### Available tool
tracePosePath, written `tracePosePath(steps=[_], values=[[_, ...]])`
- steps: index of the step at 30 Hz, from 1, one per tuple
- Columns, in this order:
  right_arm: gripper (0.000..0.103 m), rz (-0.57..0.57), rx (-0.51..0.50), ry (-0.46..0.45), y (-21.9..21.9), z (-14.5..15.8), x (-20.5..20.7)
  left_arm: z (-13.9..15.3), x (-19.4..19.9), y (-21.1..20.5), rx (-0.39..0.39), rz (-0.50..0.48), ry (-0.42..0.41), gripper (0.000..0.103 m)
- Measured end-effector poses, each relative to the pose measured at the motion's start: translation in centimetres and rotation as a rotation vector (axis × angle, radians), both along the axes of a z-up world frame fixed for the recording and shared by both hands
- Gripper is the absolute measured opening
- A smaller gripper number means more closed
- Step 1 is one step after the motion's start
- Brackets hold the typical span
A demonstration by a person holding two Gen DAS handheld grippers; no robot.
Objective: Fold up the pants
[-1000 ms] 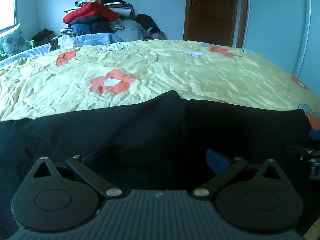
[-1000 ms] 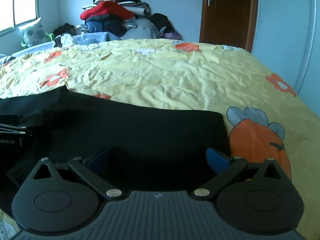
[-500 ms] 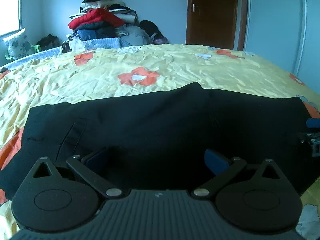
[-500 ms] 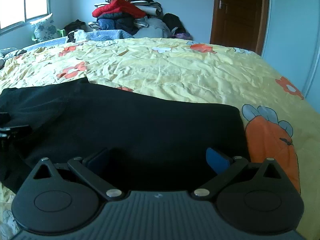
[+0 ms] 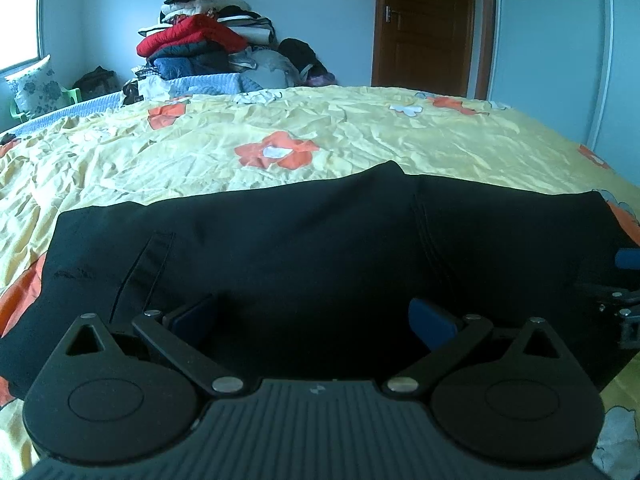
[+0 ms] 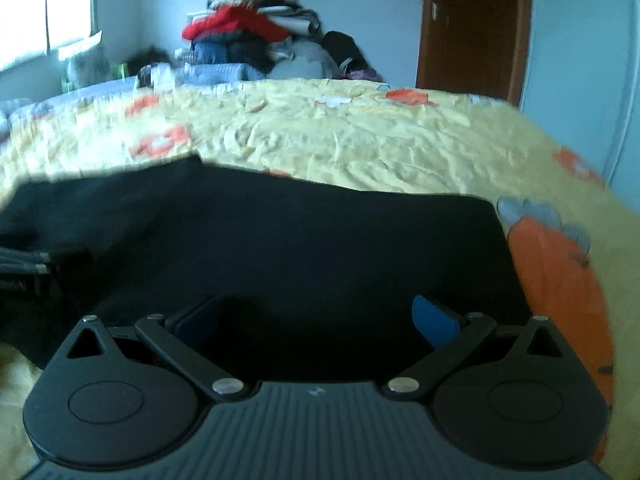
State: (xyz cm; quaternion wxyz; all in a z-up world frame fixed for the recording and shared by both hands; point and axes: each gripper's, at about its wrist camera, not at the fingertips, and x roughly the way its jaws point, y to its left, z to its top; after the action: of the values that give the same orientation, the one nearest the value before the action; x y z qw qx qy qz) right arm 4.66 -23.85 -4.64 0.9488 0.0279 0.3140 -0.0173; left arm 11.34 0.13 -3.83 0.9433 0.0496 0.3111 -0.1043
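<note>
Pants lie across bed; clothes pile behind.

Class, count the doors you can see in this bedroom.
1: a brown wooden door in the far wall, right of the clothes pile. Others may lie outside view.

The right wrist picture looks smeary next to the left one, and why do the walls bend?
Right wrist view: motion blur smears the pile of folded clothes and the yellow flowered bedsheet. Left wrist view: sharp, seams show on the black pants. Both views: the fisheye lens bows straight lines; window daylight leaves the pants nearly featureless.
</note>
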Motion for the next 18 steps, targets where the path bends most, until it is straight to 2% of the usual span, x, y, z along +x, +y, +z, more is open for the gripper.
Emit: tracePosePath(steps=[4,18], values=[[0.103,0.001,0.035,-0.005,-0.6,-0.1,-0.2,0.0,0.0,0.0,0.002,0.0,-0.001,0.103],[0.103,-0.022,0.023,-0.011,-0.2,-0.2,-0.4,0.4,-1.8,0.7,0.025,0.002,-0.028,0.103]])
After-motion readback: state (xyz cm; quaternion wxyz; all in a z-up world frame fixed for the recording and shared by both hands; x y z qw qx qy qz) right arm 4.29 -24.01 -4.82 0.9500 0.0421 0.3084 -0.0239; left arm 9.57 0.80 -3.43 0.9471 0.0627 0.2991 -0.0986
